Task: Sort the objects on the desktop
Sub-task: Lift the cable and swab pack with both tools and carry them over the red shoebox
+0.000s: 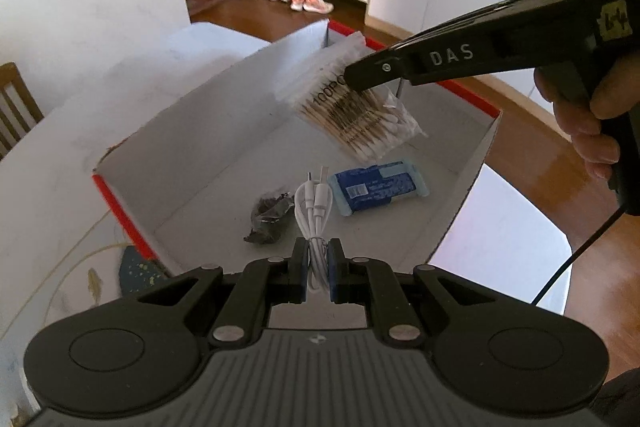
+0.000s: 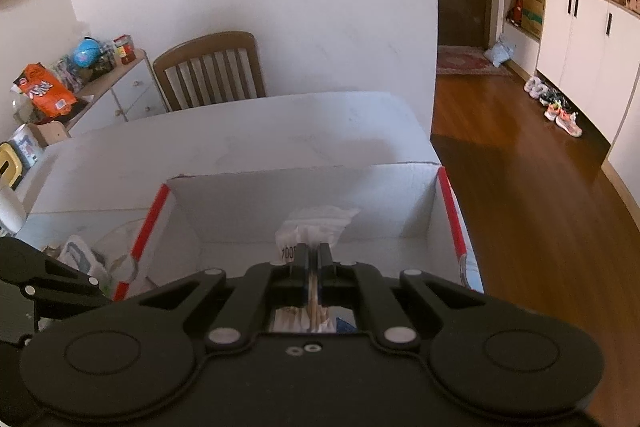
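Hanging over the white box (image 1: 224, 131) w/ red edges, both grippers are clamped tight. Left gripper (image 1: 318, 261) pinches a coiled white cable (image 1: 316, 211), its plugs pointing into the box. Right gripper (image 2: 314, 259) squeezes a bag of cotton swabs (image 1: 352, 111) above the box floor. Inside lie a blue packet (image 1: 378, 187) & a dark crumpled wrapper (image 1: 268, 217), just beside the cable.
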Tool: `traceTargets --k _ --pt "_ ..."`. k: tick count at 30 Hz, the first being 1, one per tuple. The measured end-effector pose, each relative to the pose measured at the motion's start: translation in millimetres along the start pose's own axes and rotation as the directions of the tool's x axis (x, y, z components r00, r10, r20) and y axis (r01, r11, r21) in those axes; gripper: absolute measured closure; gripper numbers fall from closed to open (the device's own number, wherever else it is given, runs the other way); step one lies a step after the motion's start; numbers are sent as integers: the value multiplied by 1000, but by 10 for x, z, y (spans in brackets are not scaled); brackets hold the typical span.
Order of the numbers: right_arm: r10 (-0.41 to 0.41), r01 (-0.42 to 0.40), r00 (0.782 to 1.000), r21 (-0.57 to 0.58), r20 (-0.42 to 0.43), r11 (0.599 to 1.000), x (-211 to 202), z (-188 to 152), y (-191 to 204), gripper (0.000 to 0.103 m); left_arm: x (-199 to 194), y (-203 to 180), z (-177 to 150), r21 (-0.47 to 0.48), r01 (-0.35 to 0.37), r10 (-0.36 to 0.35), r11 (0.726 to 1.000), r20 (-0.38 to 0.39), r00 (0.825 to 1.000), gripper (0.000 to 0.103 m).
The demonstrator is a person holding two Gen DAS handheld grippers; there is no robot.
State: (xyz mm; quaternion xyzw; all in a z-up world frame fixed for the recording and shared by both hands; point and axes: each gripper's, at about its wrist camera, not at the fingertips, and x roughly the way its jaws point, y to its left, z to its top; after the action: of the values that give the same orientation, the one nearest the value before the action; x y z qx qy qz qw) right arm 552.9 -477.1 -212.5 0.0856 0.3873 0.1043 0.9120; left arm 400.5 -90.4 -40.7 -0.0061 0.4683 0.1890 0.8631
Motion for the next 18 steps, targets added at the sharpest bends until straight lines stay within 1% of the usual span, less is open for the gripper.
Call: traceTargets --k 7,12,18 --pt "-23 24 999 23 -50 999 269 31 -123 101 261 -29 133 28 39 -37 999 -93 995 94" --pt "-27 31 994 37 -104 999 470 15 -166 101 438 -42 169 39 41 -35 998 -145 989 94" --pt "-25 33 989 52 -146 998 654 40 -182 101 622 -19 233 51 58 -46 997 -212 976 94"
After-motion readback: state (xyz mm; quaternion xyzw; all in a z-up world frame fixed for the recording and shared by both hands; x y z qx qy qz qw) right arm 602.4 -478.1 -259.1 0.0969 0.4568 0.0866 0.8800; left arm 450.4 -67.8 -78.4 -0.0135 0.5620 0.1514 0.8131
